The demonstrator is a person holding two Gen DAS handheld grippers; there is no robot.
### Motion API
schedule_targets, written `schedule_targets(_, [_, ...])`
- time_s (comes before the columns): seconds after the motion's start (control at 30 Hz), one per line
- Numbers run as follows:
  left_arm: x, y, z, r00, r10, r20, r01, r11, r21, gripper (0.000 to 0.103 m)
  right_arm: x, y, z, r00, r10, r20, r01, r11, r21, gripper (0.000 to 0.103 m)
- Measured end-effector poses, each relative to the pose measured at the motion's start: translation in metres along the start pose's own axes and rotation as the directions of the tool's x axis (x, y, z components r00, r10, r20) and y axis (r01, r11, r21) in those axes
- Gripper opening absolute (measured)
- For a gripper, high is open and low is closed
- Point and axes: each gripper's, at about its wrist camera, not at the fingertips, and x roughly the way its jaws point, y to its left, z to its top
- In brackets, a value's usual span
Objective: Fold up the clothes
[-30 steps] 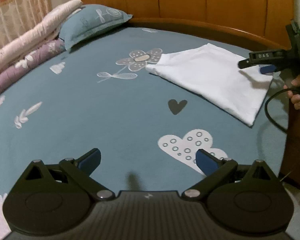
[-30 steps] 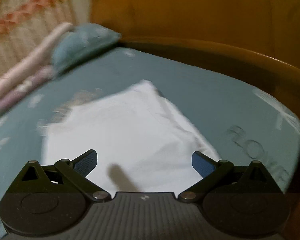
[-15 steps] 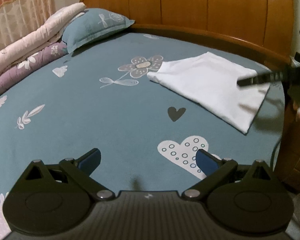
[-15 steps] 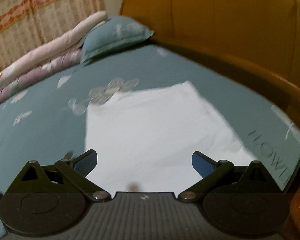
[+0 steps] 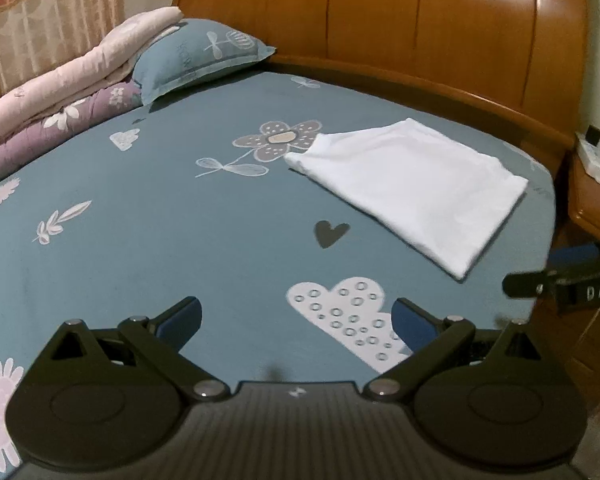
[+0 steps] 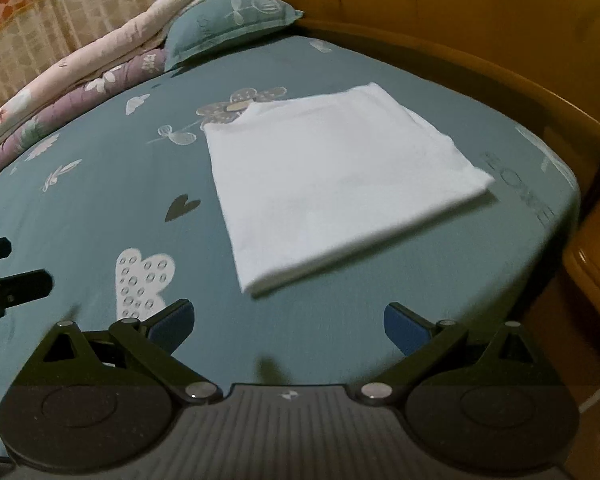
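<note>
Both tongs hung spread and empty over the near edge of the bed (image 5: 180, 240): the left tongs (image 5: 296, 318) above a dotted white heart print, the right tongs (image 6: 288, 322) over bare teal sheet. The right tool's body, seen from the left wrist camera, bore the letters "DAS". Farther in, the folded white garment (image 6: 332, 184) lay flat on the sheet beside printed lettering reading roughly "FLOWE". A teal pillow (image 5: 196, 56) lay against the wooden headboard (image 5: 420, 20).
</note>
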Motion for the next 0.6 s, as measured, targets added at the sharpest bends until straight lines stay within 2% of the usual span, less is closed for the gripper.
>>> schedule_targets(0.13, [-0.009, -0.015, -0.001, 1.000, 0.003, 0.000, -0.003, 1.000, 0.018, 0.101, -0.014, 0.012, -0.010, 1.000, -0.015, -0.007, 0.015, 1.000, 0.005, 0.103])
schedule_targets(0.3, [-0.024, -0.027, -0.004, 0.999, -0.034, 0.004, 0.034, 0.999, 0.015, 0.102, -0.036, 0.025, -0.018, 0.999, -0.031, 0.009, 0.031, 0.999, -0.009, 0.103])
schedule_targets(0.47, [-0.044, -0.038, -0.008, 1.000, -0.011, 0.026, 0.010, 0.999, 0.049, 0.102, -0.060, 0.035, -0.027, 0.998, -0.064, 0.019, 0.065, 0.998, -0.012, 0.103])
schedule_targets(0.6, [-0.056, -0.036, -0.010, 0.999, -0.045, 0.014, 0.045, 0.999, 0.012, 0.102, -0.079, 0.041, -0.036, 0.995, -0.093, 0.025, 0.093, 0.996, -0.011, 0.103])
